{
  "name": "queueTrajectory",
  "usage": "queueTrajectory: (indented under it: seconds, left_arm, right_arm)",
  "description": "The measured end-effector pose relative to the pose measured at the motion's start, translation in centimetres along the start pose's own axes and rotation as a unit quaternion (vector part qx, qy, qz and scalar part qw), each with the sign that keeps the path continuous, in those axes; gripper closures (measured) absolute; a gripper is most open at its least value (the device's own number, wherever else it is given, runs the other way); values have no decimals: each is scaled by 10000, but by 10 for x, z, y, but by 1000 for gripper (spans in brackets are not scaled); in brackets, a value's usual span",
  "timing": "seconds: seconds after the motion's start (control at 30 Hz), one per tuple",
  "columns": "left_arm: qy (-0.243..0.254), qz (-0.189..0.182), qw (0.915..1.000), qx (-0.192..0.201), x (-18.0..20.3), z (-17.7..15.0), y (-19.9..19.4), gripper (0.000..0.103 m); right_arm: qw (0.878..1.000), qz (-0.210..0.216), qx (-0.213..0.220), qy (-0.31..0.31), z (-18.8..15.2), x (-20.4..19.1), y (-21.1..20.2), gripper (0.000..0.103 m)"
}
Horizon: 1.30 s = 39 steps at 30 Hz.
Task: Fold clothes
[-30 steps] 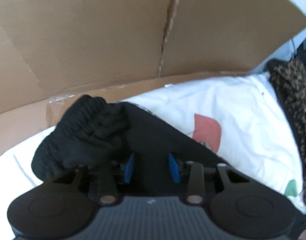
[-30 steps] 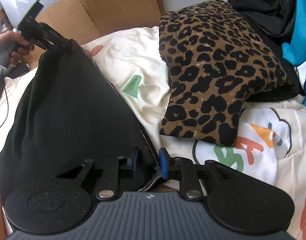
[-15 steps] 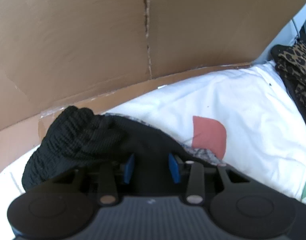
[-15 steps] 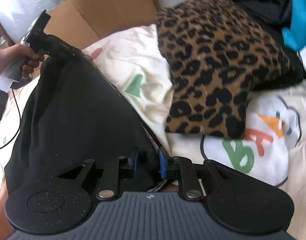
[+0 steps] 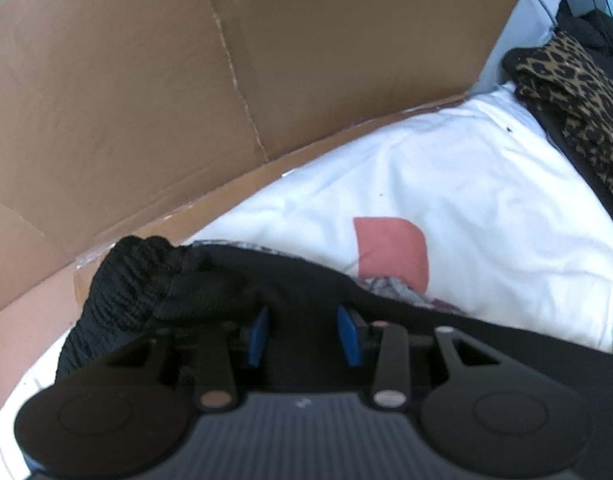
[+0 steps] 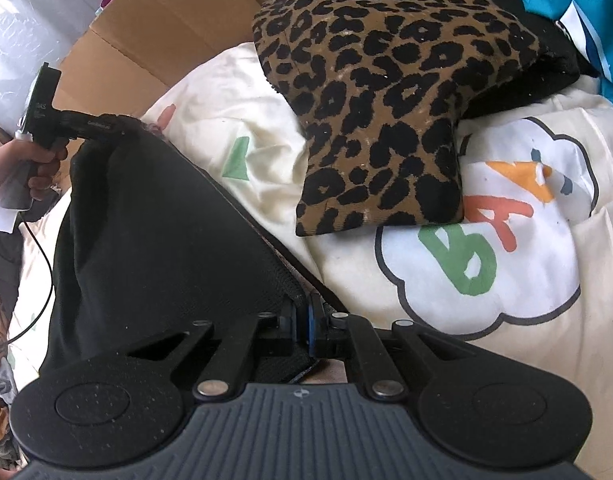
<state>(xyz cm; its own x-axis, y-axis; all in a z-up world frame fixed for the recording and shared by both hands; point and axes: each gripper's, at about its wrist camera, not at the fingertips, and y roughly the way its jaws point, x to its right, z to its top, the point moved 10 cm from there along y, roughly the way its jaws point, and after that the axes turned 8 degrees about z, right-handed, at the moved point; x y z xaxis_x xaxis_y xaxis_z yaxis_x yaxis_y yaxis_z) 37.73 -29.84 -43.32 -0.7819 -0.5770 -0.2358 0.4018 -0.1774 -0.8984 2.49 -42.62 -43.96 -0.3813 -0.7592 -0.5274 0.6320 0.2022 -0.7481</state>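
A black garment (image 6: 154,232) stretches between my two grippers above a white printed bedsheet (image 6: 486,240). My right gripper (image 6: 302,312) is shut on the garment's near hem edge, its blue pads pressed together on the fabric. At the upper left of the right wrist view, my left gripper (image 6: 124,126) pinches the garment's far corner, with a hand (image 6: 10,164) on its handle. In the left wrist view, the left gripper (image 5: 302,320) has bunched black fabric (image 5: 210,280) filling the gap between its blue pads, and a ribbed cuff (image 5: 122,280) spills out to the left.
A leopard-print garment (image 6: 386,100) lies on the sheet to the right, with black and teal cloth (image 6: 578,8) behind it. A brown cardboard wall (image 5: 186,80) stands along the far edge of the sheet (image 5: 466,200). A thin cable (image 6: 46,272) hangs at the left.
The right jaws have closed from a small gap onto the garment's edge. Both views have rolled. The left gripper has sunk a little towards the sheet, still holding the fabric.
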Motion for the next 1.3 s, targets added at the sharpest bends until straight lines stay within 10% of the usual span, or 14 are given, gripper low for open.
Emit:
queueTrajectory:
  seconds: [0.67, 1.3]
  left_arm:
    - [-179, -218, 9989, 364, -21, -4, -52, 60]
    - [-719, -32, 9970, 294, -90, -91, -66, 60]
  right_arm:
    - [9946, -799, 127, -647, 14, 1, -30, 93]
    - [9784, -61, 27, -2067, 27, -94, 23, 92]
